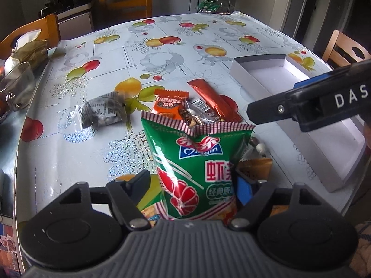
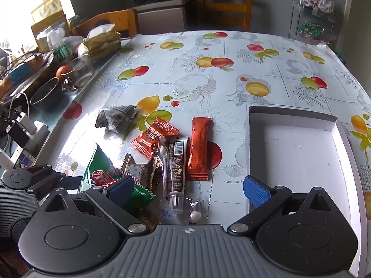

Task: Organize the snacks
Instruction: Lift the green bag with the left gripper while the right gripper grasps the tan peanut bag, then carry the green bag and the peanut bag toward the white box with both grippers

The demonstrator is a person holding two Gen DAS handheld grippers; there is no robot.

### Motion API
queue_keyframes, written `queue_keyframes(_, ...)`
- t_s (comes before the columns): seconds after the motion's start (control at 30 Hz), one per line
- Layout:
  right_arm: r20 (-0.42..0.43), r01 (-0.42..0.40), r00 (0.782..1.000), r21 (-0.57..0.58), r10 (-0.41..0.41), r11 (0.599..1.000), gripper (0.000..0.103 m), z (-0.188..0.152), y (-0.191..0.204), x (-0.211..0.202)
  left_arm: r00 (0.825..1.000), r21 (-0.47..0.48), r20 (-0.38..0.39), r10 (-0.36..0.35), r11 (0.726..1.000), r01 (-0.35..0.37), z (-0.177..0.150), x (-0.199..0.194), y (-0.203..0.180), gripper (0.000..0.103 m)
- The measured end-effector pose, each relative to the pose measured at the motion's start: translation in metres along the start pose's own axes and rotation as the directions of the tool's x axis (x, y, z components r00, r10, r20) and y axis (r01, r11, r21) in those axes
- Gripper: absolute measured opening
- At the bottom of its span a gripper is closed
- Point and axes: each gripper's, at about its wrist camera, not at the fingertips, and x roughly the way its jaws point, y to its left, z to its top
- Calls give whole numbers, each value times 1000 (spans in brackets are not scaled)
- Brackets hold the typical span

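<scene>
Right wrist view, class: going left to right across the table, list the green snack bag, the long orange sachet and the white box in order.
Green snack bag → long orange sachet → white box.

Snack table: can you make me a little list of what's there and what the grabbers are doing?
left gripper: jaws around the green shrimp chip bag, holding it up
right gripper: jaws wide open, holding nothing
white box: nothing inside, right of the snacks
orange stick packet: flat on the table
snack pile: loose on the fruit tablecloth
</scene>
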Motion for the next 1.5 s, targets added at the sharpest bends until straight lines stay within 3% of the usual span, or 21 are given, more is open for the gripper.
queue_keyframes(0.2,-9,-8,1000,-15,8,1000,102,-2,5,1,1000,3,5,4,1000,-4,-1,-3,-1,60)
queue_keyframes(0.47,-19,-26,999,-23,25,999,102,-4,8,1,997,-45,62,47,998,-45,0,-21,12,58)
queue_keyframes(0.8,-97,-99,991,-83,91,992,101,-16,23,11,988,-135,56,147,981,-138,-5,-29,36,58)
queue_keyframes(1.0,-166,-147,978,-113,127,983,88,-32,35,21,986,-154,37,165,975,-158,-15,-31,39,58)
queue_keyframes(1.17,-199,-168,969,-87,149,982,85,-40,33,26,986,-169,22,165,973,-159,-22,-31,39,58)
queue_keyframes(1.5,-236,-182,960,-114,151,977,60,-47,45,43,987,-139,23,162,978,-157,-24,-32,34,58)
